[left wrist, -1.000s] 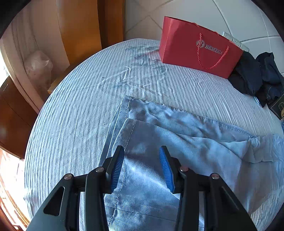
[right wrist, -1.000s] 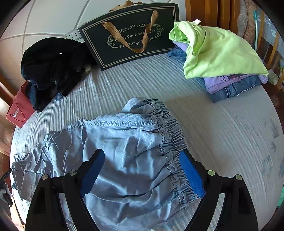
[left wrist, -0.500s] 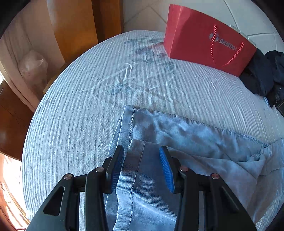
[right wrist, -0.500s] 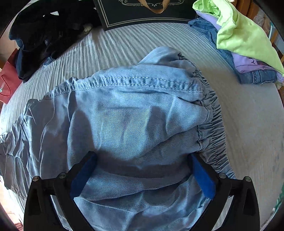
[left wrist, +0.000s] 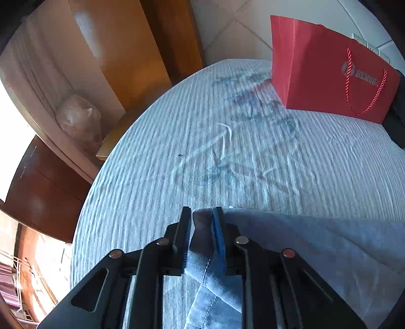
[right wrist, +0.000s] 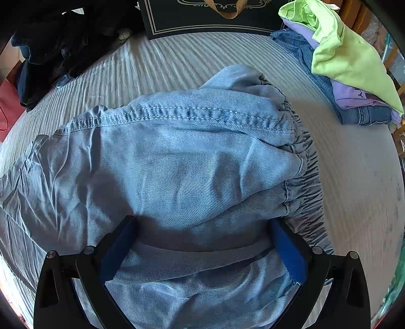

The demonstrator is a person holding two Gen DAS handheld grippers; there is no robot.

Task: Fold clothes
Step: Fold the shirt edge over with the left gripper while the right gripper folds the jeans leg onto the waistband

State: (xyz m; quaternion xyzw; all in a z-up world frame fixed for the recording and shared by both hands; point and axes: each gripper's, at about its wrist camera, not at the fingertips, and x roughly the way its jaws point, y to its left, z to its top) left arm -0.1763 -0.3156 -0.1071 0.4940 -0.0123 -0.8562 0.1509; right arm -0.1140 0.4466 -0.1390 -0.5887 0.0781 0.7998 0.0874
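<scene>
Light blue denim trousers lie spread on the striped bed cover. In the left wrist view my left gripper is shut on the leg hem of the trousers, and the cloth bunches between its fingers. In the right wrist view my right gripper is open wide, low over the trousers near the elastic waistband. Its blue pads sit on either side of a raised fold of denim.
A red paper bag stands at the back of the bed near dark clothes. A black gift bag stands at the headboard. A stack of folded clothes topped by a lime shirt sits at the right. A wooden cabinet stands left of the bed.
My left gripper moved to the leg hem and closed on it. My right gripper came down close over the waist area and stayed open.
</scene>
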